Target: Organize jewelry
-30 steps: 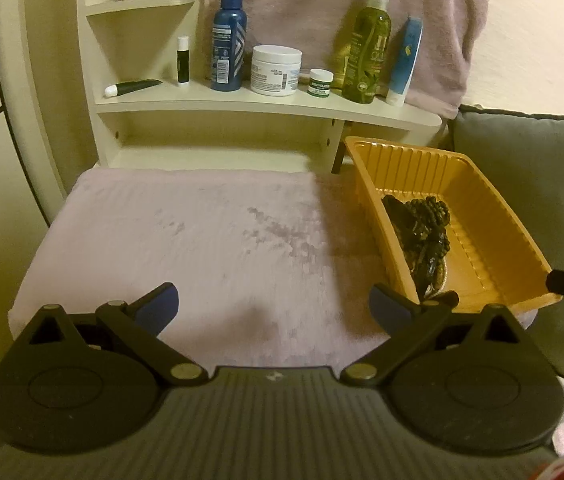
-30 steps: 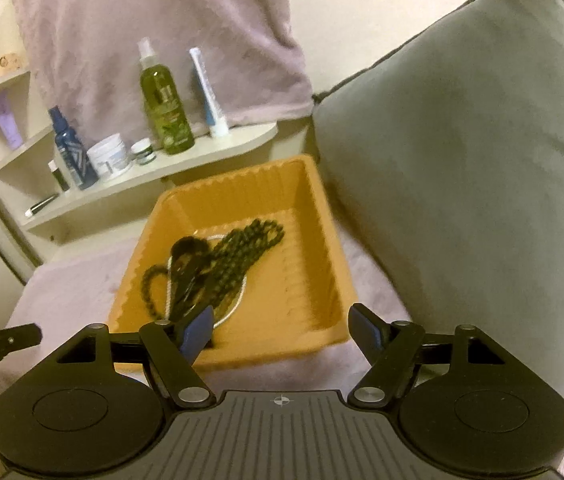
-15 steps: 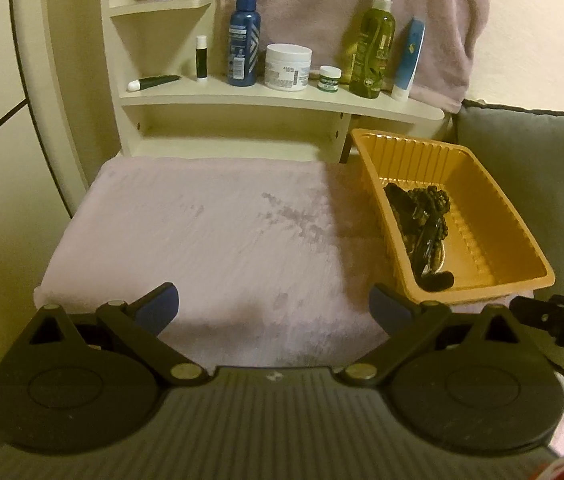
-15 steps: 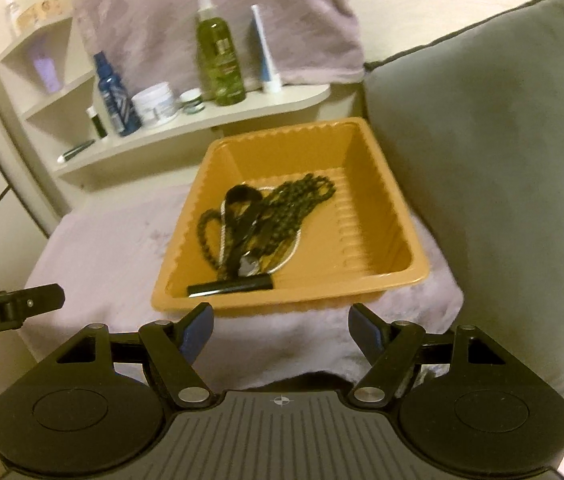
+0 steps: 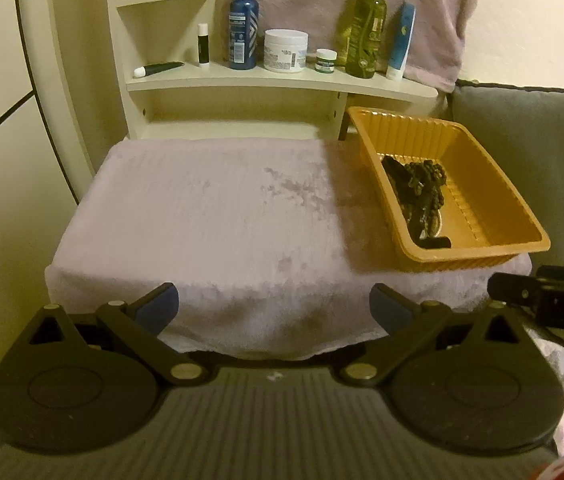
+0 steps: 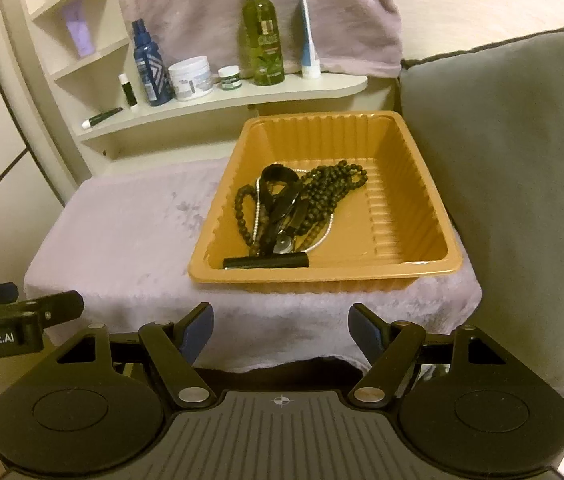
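One orange tray (image 6: 434, 216) is sitting at the towel-covered counter's (image 5: 201, 216) right edge, holding tangled jewelry (image 6: 302, 204); the left gripper (image 5: 273, 308) and right gripper (image 6: 282, 330) are hovering wide, empty.

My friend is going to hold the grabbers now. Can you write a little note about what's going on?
Left gripper: open, empty, in front of the bare pink towel.
Right gripper: open, empty, in front of the orange tray.
Jewelry: the dark bead necklace, a thin pearl strand and a black tube all lie tangled in the tray.
Done: nothing sorted yet.
Left: lift the pieces out one by one and probably lay them apart on the towel.
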The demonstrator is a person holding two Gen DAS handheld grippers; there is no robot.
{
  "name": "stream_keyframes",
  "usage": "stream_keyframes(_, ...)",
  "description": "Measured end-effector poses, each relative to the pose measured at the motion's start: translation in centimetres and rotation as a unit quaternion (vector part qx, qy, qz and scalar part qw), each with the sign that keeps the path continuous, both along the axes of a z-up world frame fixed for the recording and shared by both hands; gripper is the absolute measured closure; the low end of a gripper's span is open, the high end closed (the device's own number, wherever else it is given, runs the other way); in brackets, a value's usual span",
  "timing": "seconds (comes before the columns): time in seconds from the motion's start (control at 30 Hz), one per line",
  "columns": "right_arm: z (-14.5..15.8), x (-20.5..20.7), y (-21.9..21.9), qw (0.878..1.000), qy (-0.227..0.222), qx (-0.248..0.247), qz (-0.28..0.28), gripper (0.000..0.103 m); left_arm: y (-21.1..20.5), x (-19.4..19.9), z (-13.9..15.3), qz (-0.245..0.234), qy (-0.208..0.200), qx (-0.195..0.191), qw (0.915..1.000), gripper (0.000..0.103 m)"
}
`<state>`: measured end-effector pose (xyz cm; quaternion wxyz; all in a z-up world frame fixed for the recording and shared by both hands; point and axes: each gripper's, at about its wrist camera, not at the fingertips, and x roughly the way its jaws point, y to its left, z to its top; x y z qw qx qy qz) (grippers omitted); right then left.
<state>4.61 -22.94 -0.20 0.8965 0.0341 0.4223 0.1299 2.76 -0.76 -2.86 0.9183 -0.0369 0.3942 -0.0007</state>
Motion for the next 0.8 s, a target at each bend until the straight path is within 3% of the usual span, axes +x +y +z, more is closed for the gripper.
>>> stream_keyframes(0.8,0.24,-0.28,0.50,1.000,0.000,0.001,0.005,0.029,0.05,-0.37,0.04,0.014,-0.002,-0.008,0.9999,0.002)
